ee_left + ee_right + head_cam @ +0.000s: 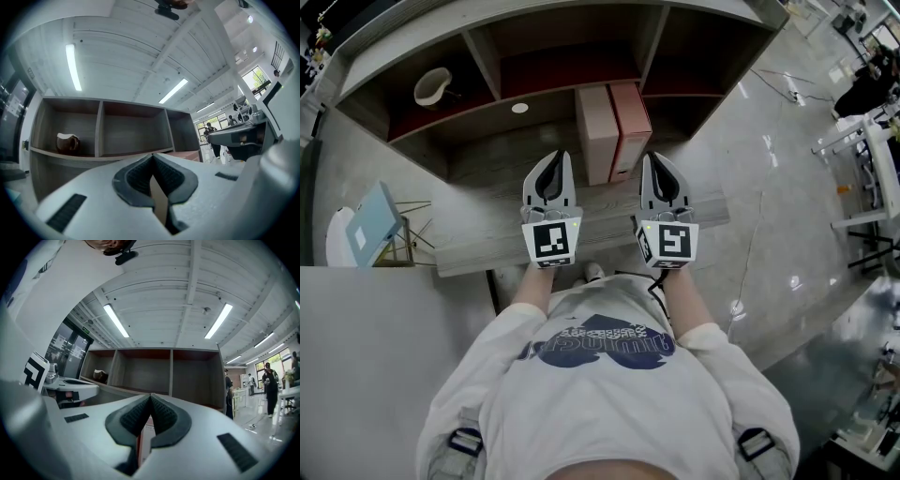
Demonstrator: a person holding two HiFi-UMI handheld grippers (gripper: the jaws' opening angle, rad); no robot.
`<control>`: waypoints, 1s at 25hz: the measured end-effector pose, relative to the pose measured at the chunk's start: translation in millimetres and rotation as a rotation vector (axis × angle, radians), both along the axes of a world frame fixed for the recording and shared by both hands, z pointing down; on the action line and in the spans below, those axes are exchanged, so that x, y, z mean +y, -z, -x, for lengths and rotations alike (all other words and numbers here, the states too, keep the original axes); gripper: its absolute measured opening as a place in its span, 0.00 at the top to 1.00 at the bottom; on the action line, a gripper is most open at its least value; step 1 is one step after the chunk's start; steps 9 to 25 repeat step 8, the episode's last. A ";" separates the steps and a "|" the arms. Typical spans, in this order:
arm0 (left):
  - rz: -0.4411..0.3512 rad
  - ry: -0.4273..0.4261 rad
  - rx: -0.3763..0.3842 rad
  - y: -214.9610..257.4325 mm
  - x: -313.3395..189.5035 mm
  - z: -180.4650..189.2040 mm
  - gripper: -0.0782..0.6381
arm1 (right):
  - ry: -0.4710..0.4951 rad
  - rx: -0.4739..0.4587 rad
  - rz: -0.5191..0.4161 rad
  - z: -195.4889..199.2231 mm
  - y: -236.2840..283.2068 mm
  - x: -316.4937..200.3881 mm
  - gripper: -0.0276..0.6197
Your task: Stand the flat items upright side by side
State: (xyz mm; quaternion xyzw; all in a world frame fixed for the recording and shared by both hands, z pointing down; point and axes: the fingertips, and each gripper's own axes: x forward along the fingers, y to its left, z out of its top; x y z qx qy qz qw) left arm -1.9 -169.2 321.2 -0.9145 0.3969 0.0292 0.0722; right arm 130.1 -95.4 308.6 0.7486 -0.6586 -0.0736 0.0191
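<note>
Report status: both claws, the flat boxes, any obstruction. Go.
Left claw shut, empty. Right claw shut, empty. Two flat boxes upright, side by side on shelf ledge, ahead of claws. Nothing between claws and boxes.

Two upright pink folders (614, 131) touch on the wooden shelf (478, 173).

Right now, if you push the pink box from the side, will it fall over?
It may well tip: the pink box stands tall on a narrow edge. Pushed toward the beige box beside it, it would likely just lean there. Its flat sides and straight corners suggest stiff, not floppy.
</note>
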 end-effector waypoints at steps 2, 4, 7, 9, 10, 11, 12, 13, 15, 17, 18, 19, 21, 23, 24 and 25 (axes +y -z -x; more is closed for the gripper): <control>0.003 0.009 0.010 1.8 -1.5 2.9 0.88 | -0.002 -0.001 0.001 0.2 0.0 0.4 0.96; 0.002 0.015 0.017 3.9 -2.5 4.9 0.88 | -0.001 0.000 0.001 0.9 -0.1 0.2 0.96; -0.005 0.016 0.016 5.4 -1.6 5.9 0.88 | -0.001 0.003 0.001 2.6 -0.7 0.5 0.96; -0.007 0.015 0.016 5.5 -1.1 6.1 0.88 | -0.001 0.004 0.001 3.1 -0.9 0.7 0.96; -0.007 0.015 0.016 5.5 -1.1 6.1 0.88 | -0.001 0.004 0.001 3.1 -0.9 0.7 0.96; -0.007 0.015 0.016 5.5 -1.1 6.1 0.88 | -0.001 0.004 0.001 3.1 -0.9 0.7 0.96; -0.007 0.015 0.016 5.5 -1.1 6.1 0.88 | -0.001 0.004 0.001 3.1 -0.9 0.7 0.96; -0.007 0.015 0.016 5.5 -1.1 6.1 0.88 | -0.001 0.004 0.001 3.1 -0.9 0.7 0.96; -0.007 0.015 0.016 5.5 -1.1 6.1 0.88 | -0.001 0.004 0.001 3.1 -0.9 0.7 0.96; -0.007 0.015 0.016 5.5 -1.1 6.1 0.88 | -0.001 0.004 0.001 3.1 -0.9 0.7 0.96; -0.007 0.015 0.016 5.5 -1.1 6.1 0.88 | -0.001 0.004 0.001 3.1 -0.9 0.7 0.96; -0.007 0.015 0.016 5.5 -1.1 6.1 0.88 | -0.001 0.004 0.001 3.1 -0.9 0.7 0.96; -0.007 0.015 0.016 5.5 -1.1 6.1 0.88 | -0.001 0.004 0.001 3.1 -0.9 0.7 0.96; -0.007 0.015 0.016 5.5 -1.1 6.1 0.88 | -0.001 0.004 0.001 3.1 -0.9 0.7 0.96; -0.007 0.015 0.016 5.5 -1.1 6.1 0.88 | -0.001 0.004 0.001 3.1 -0.9 0.7 0.96; -0.007 0.015 0.016 5.5 -1.1 6.1 0.88 | -0.001 0.004 0.001 3.1 -0.9 0.7 0.96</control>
